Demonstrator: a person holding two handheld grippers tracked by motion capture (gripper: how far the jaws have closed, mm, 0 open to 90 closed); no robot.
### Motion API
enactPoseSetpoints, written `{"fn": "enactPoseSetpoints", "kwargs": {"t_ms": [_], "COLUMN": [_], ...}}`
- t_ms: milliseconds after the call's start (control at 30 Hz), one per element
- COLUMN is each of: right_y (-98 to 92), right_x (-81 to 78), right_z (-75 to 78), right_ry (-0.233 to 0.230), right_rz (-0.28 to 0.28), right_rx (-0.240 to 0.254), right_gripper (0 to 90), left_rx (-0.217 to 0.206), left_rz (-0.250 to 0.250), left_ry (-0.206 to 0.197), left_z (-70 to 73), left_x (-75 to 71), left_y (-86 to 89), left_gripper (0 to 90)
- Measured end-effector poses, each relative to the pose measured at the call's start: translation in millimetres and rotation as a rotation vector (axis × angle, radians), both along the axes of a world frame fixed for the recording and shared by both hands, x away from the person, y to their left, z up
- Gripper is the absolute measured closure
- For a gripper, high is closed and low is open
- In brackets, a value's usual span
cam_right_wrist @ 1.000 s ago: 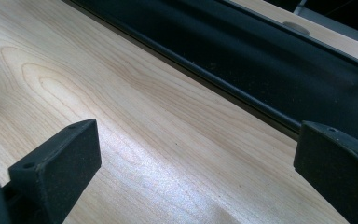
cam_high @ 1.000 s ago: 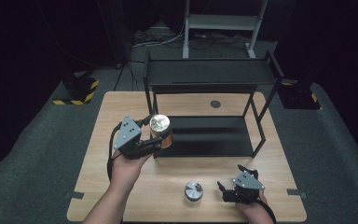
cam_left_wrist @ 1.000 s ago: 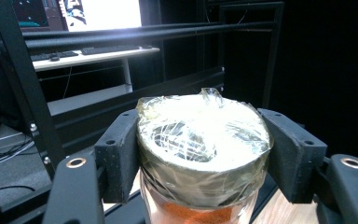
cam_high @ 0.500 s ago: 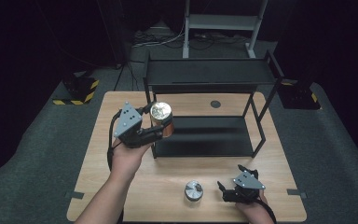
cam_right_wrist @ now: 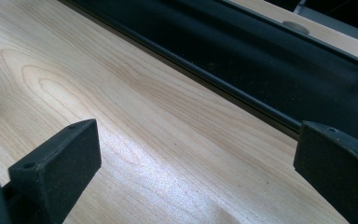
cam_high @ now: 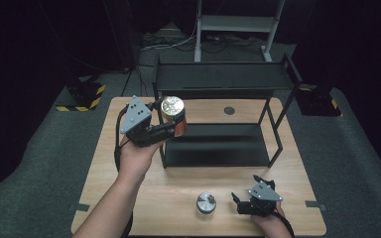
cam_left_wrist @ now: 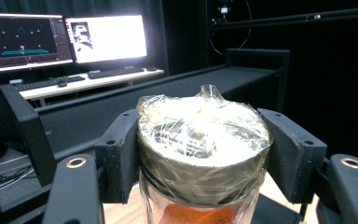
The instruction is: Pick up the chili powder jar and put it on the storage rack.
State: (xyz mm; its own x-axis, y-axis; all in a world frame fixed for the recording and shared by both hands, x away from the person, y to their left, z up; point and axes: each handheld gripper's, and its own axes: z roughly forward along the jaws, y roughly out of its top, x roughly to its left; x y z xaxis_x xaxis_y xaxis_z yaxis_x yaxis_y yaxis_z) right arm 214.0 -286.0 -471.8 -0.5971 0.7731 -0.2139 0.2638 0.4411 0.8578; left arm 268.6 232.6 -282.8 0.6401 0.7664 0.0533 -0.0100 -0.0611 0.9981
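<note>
My left gripper point(cam_high: 169, 119) is shut on a glass jar point(cam_high: 173, 116) with a foil-wrapped lid and orange powder inside. I hold the jar upright in the air at the left front post of the black two-tier shelf point(cam_high: 221, 79). In the left gripper view the jar point(cam_left_wrist: 200, 154) sits squeezed between both pads point(cam_left_wrist: 119, 158), with the shelf's top tier point(cam_left_wrist: 135, 100) behind it. Low at the table's front right, my right gripper point(cam_high: 238, 201) rests with its jaws spread wide over bare wood point(cam_right_wrist: 158, 140). A second, silver-lidded jar point(cam_high: 206, 202) stands just left of it.
The shelf's lower tier point(cam_high: 218, 148) lies on the wooden table point(cam_high: 104, 163) and its front rail crosses the right gripper view point(cam_right_wrist: 242, 70). A round cable hole point(cam_high: 229, 110) sits behind it. Monitors point(cam_left_wrist: 107, 37) and a keyboard stand beyond the shelf.
My left hand has lifted the jar upward and a little toward the shelf's upper tier. The right gripper and the silver-lidded jar have stayed where they were.
</note>
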Motion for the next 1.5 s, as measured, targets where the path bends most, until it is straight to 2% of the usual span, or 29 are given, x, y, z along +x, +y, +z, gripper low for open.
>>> {"fn": "enactPoseSetpoints", "kwargs": {"t_ms": [433,567,767,933,1033,1133,1500], "right_y": [-0.6,-0.8,-1.5,-1.8,-1.9,-2.0,-3.0], "right_x": [0.1,0.1,0.2,0.3,0.2,0.3,0.1], "right_z": [0.0,0.0,-0.3,-0.3,-0.3,-0.5,-1.0], "right_ry": [0.002,0.003,0.002,0.003,0.004,0.002,0.002], "right_rz": [0.0,-0.002,-0.002,-0.001,-0.002,-0.001,-0.002], "right_rx": [0.004,0.006,0.011,0.013,0.015,0.015,0.021], "right_gripper": [0.0,0.0,0.0,0.0,0.0,0.0,0.0], "left_rx": [-0.022,-0.023,-0.048,-0.045,-0.049,-0.061,-0.061], "left_rz": [0.001,0.004,0.007,0.018,0.027,0.03,0.051], "left_ry": [-0.037,-0.044,-0.05,-0.062,-0.074,-0.072,-0.078], "left_z": [26.3,30.8,39.2,45.1,46.7,47.9,51.4], "left_x": [15.7,19.4,28.0,33.9,38.4,43.2,60.1], "left_y": [-10.3,-13.8,-20.1,-25.4,-28.0,-29.6,-38.1], "left_gripper": [34.3,34.3,34.3,34.4,34.3,34.4,34.4]}}
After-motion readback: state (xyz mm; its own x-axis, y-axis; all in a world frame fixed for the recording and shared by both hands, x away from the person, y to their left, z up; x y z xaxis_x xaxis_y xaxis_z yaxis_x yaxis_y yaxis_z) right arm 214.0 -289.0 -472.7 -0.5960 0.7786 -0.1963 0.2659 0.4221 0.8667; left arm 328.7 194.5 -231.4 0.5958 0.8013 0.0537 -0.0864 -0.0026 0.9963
